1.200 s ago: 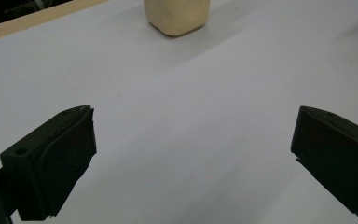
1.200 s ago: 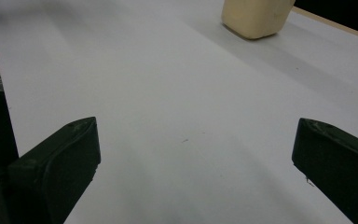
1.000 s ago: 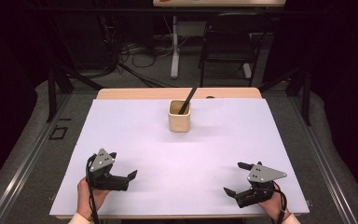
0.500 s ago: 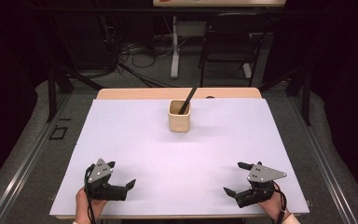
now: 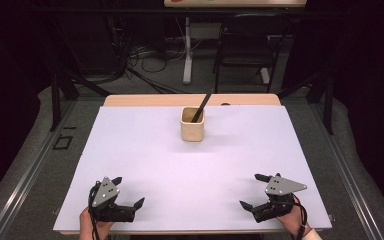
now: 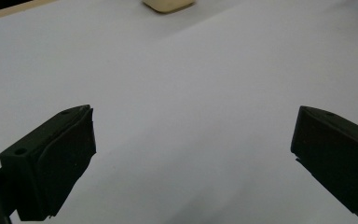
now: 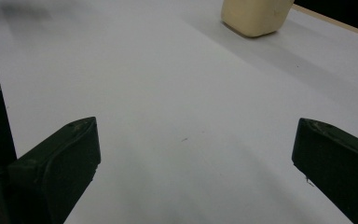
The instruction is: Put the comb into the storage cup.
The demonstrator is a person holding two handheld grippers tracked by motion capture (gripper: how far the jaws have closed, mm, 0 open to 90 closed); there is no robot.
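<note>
A cream cup (image 5: 192,126) stands at the back middle of the white table top (image 5: 190,170), with a black stick (image 5: 200,107) leaning out of it to the right. My left gripper (image 5: 129,190) is held near the front left edge, open, with nothing between its jaws. At the front right, my right gripper (image 5: 250,190) is also open and empty. In the left gripper view the gripper (image 6: 193,140) has its jaws wide apart over bare white surface, and the cup (image 6: 168,4) is far ahead. The right gripper view shows that gripper (image 7: 196,154) the same way, with the cup (image 7: 255,17) at the upper right.
A strip of wooden table edge (image 5: 145,100) runs along the back, with a small dark spot (image 5: 225,104) on it. Behind the table are a black chair (image 5: 245,45), a white post (image 5: 187,50) and floor cables (image 5: 135,60). Grey floor flanks both sides.
My left gripper has drawn back toward the front edge of the table, still open. The right gripper and the cup have not moved.
</note>
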